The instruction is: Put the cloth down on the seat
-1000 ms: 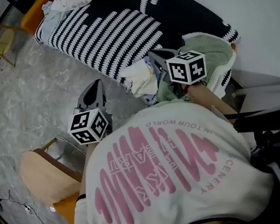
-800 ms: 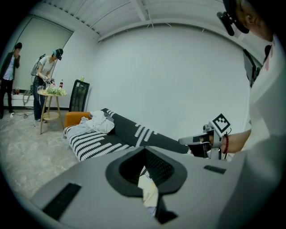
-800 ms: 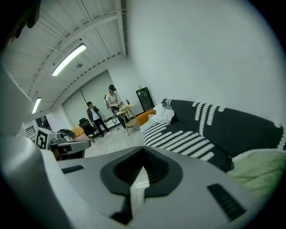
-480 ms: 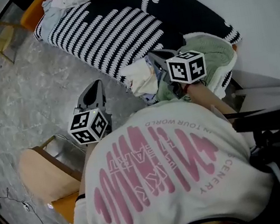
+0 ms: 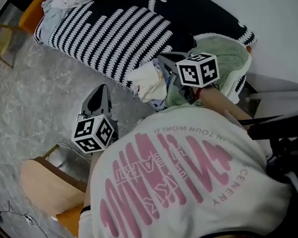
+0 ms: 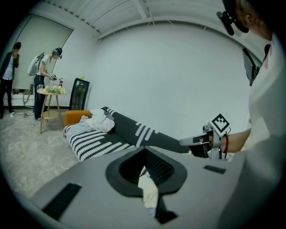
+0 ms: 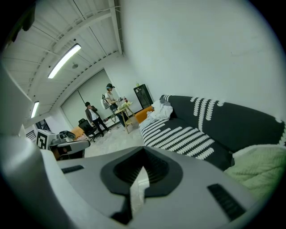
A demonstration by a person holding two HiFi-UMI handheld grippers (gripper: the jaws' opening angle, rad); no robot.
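Shirt (image 5: 177,179) txt "WORLD"; left gripper (image 5: 99,96) & right gripper (image 5: 165,59) shut; cloth (image 5: 148,81) on sofa (image 5: 116,30) edge.

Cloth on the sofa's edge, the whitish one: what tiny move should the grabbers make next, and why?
Probably open the right gripper and dip it to the whitish cloth. Both it and the left gripper are shut and empty, and that cloth lies bunched at the sofa seat's edge, right beside the right gripper.
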